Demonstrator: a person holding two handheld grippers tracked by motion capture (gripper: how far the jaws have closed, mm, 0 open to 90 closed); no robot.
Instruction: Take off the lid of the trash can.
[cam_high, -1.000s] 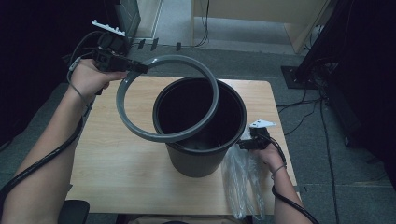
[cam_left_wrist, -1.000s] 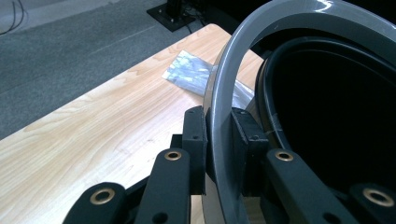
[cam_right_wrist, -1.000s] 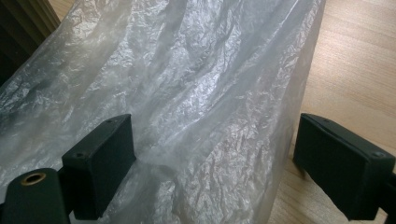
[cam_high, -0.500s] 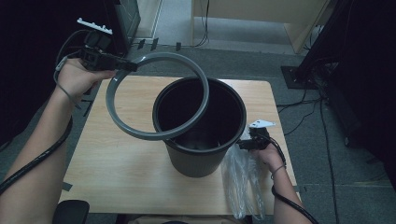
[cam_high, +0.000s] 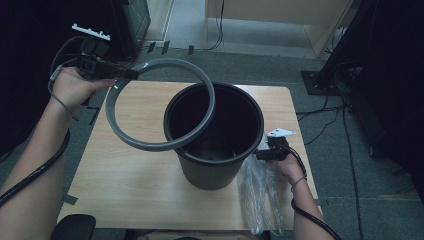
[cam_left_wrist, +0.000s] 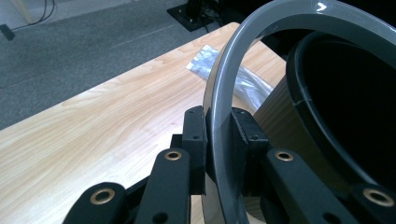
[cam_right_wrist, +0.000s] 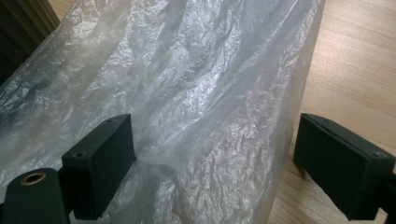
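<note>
Left gripper pinches the grey bin ring, a stiff, light hoop best held by its rim, beside the black bin, while the right gripper stands spread around a limp, slippery plastic bag.

You've carried the grey ring, clamped in your left gripper, further to the left and far side, so it overlaps less of the black bin.
</note>
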